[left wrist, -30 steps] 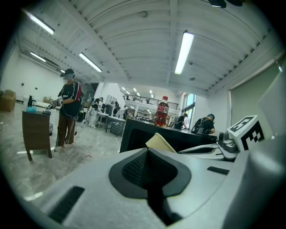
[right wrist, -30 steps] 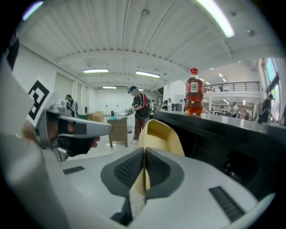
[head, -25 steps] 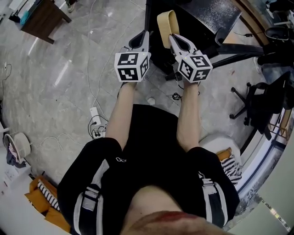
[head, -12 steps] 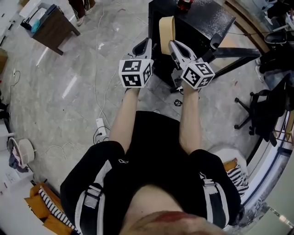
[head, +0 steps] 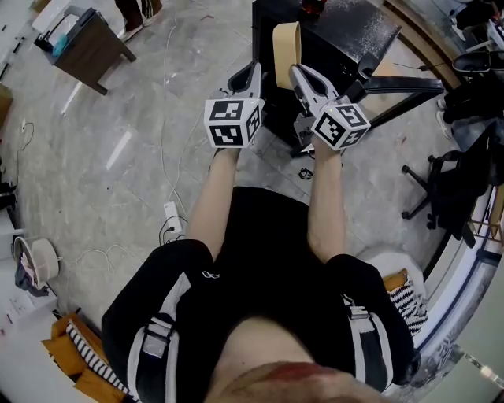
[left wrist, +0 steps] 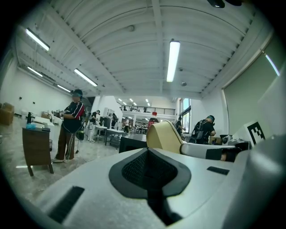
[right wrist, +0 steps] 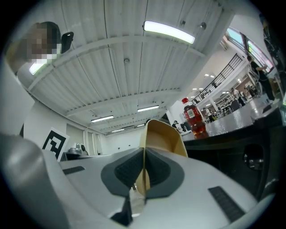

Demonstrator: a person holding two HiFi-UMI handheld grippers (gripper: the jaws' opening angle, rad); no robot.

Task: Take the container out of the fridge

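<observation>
The right gripper [head: 297, 72] has its jaws clamped on the rim of the tan container [head: 284, 43], held up beside a black cabinet [head: 346, 35], possibly the fridge. The left gripper [head: 253, 68] sits just beside it, jaws together on nothing.

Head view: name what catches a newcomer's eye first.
The tan container, pinched by its wall in the right gripper, stands out at top centre. Beside it, the left gripper is shut on nothing. Beyond them, a red bottle stands on a black cabinet.
</observation>
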